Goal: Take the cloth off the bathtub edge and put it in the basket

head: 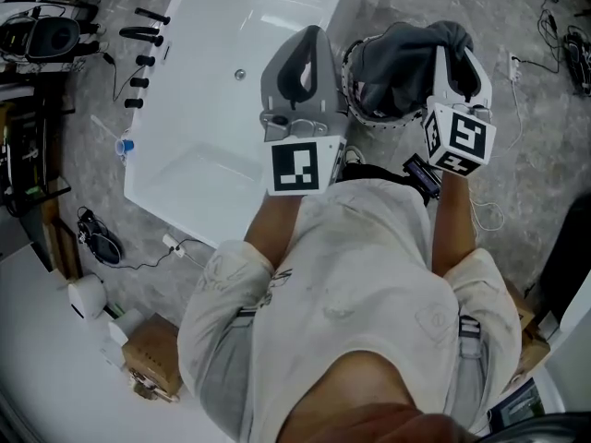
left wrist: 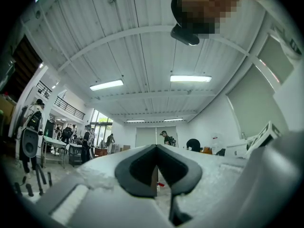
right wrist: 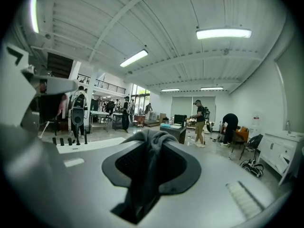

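Your right claw [head: 451,49] clamps the cloth [head: 397,58]; your left claw [head: 312,40] is closed, empty. Drop early and it could snag the basket [head: 349,86] rim below.

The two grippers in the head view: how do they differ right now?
The left gripper has its jaws shut on nothing; the right gripper pinches a dark grey cloth. The left gripper sits over the white bathtub edge; the right gripper is over the basket. Both are grey, held side by side.
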`<action>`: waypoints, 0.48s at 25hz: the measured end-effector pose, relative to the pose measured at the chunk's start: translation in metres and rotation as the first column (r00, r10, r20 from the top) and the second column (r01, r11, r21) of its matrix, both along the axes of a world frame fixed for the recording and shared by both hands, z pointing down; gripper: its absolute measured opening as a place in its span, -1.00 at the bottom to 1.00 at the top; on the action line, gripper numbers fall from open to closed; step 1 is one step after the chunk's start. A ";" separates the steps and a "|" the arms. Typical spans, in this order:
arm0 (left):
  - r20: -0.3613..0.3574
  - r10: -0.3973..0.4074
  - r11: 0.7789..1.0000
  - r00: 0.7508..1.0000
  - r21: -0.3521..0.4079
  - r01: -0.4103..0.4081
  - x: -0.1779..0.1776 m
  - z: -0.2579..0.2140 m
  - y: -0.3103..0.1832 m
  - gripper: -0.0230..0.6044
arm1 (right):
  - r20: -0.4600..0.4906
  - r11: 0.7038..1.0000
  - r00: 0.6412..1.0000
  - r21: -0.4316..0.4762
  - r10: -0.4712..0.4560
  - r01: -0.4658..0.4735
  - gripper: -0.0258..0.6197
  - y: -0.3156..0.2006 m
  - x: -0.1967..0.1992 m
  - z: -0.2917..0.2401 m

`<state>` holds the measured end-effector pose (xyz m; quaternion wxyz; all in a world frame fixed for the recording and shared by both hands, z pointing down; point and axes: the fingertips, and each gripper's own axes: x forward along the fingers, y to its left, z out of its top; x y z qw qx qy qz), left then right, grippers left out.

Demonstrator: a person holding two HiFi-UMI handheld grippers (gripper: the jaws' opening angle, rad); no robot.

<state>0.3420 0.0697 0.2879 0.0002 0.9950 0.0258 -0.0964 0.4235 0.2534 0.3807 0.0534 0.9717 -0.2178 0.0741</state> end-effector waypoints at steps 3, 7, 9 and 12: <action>0.001 -0.010 1.000 1.000 -0.002 0.010 -0.001 0.002 -0.003 -0.92 | 0.113 1.000 0.994 -0.026 -0.012 0.015 -0.63 -0.006 0.008 0.049; 0.002 -0.022 1.000 1.000 -0.002 0.022 -0.003 0.004 -0.004 -0.92 | 0.273 0.997 0.962 -0.069 -0.016 0.036 -0.63 -0.012 0.014 0.119; 0.006 -0.026 1.000 1.000 -0.001 0.026 -0.005 0.005 -0.004 -0.92 | 0.340 0.995 0.940 -0.094 -0.010 0.044 -0.63 -0.015 0.012 0.153; 0.008 -0.033 0.999 0.999 -0.003 0.033 -0.008 0.008 -0.005 -0.92 | 0.443 0.991 0.897 -0.117 -0.001 0.058 -0.63 -0.020 0.010 0.203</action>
